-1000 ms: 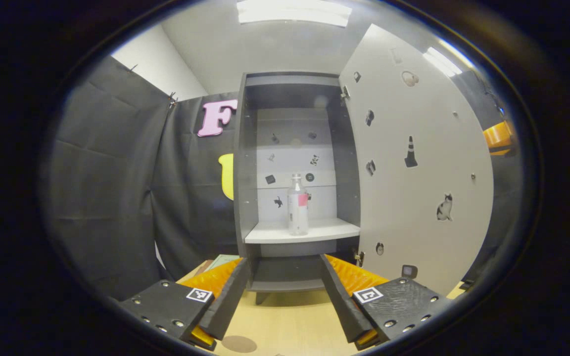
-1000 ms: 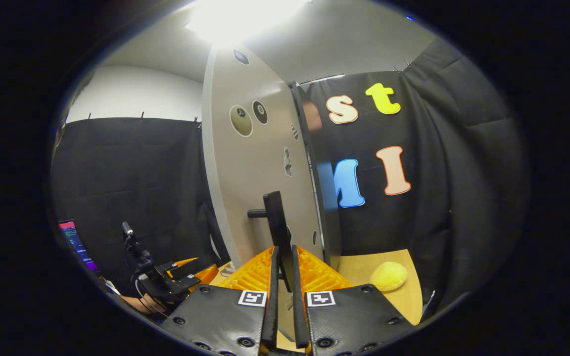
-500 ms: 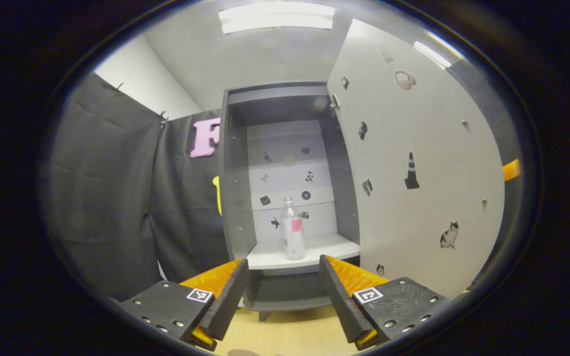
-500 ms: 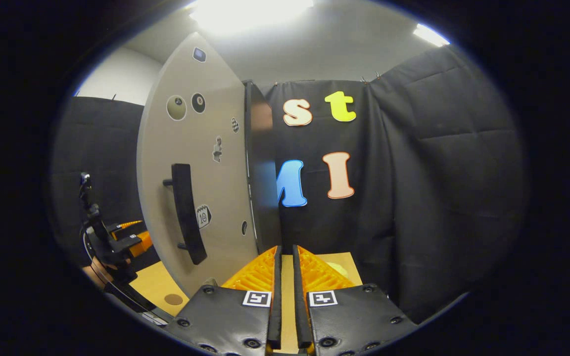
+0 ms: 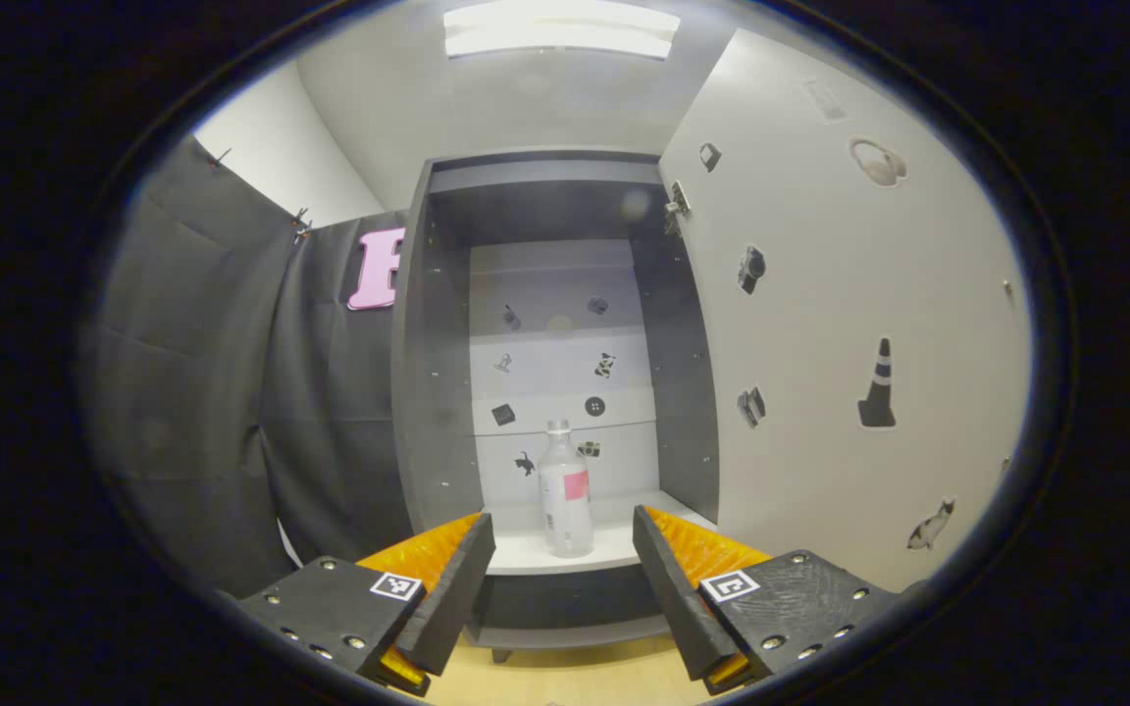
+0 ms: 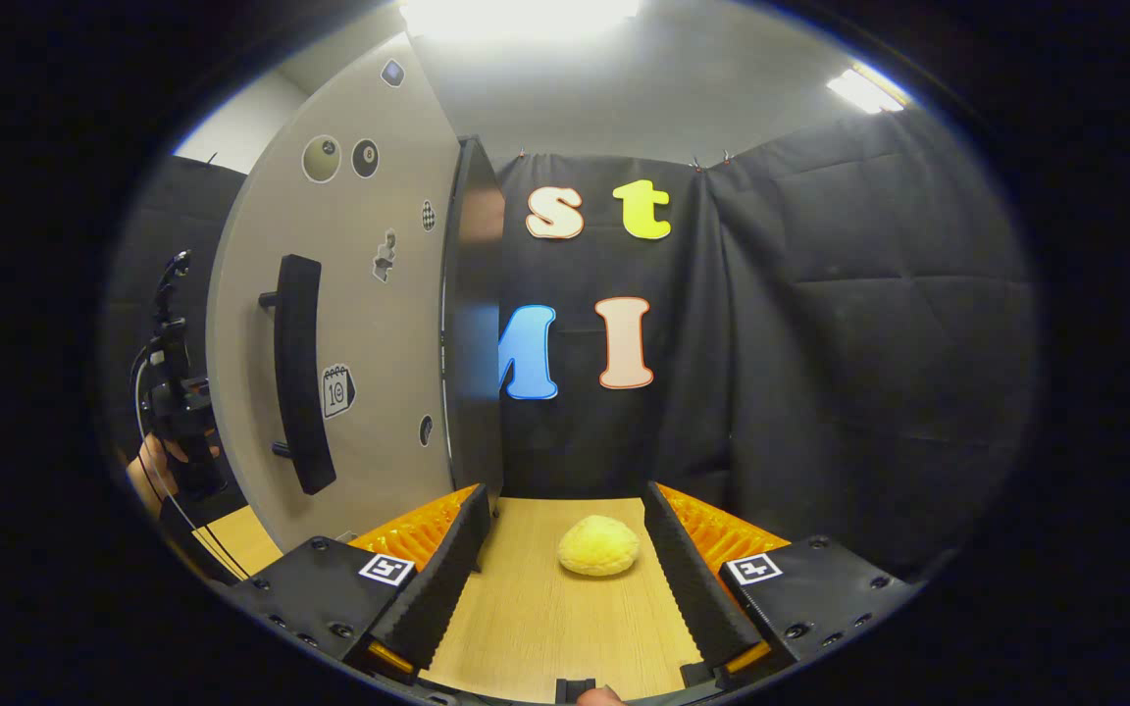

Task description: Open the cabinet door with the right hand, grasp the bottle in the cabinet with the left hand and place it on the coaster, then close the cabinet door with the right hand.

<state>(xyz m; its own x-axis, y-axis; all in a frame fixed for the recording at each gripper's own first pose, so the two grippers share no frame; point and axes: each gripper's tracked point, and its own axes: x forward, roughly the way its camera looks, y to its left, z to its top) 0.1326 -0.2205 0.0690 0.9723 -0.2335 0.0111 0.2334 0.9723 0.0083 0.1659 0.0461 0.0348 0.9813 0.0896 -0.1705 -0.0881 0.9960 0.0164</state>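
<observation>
1. Bottle (image 5: pixel 565 488): clear, pale cap, pink label patch; upright on the lower shelf (image 5: pixel 526 561) of the cabinet (image 5: pixel 437 392), near the shelf's front edge; framed between the jaws of the left gripper (image 5: pixel 563 588) but apart from them, not yet reached.
2. Left gripper: jaws spread wide, nothing between them; pointed straight into the open cabinet; gap looks ample for the bottle's body.
3. Right gripper (image 6: pixel 565 598): jaws apart, holding nothing; over the table (image 6: pixel 536 608), aimed away from the handle (image 6: pixel 298 373) at a yellow bun-like object (image 6: pixel 599 545) lying on the wood.
4. Cabinet door (image 5: pixel 849 324): swung fully open on the right-hand side of the opening; opening step judged done; grasp of the bottle is the step in hand.
5. Risks: one jaw nudging the bottle before the other arrives, tipping it or pushing it toward the back panel; a tall, light bottle will likely topple easily; a low approach could catch the shelf's front lip; a grip on the narrow neck rather than the body could slip.
6. Edges and room: cabinet side walls stand well clear of the bottle on both sides; open door bounds the right of the approach; space above the bottle is free; coaster's place cannot be told from here.
</observation>
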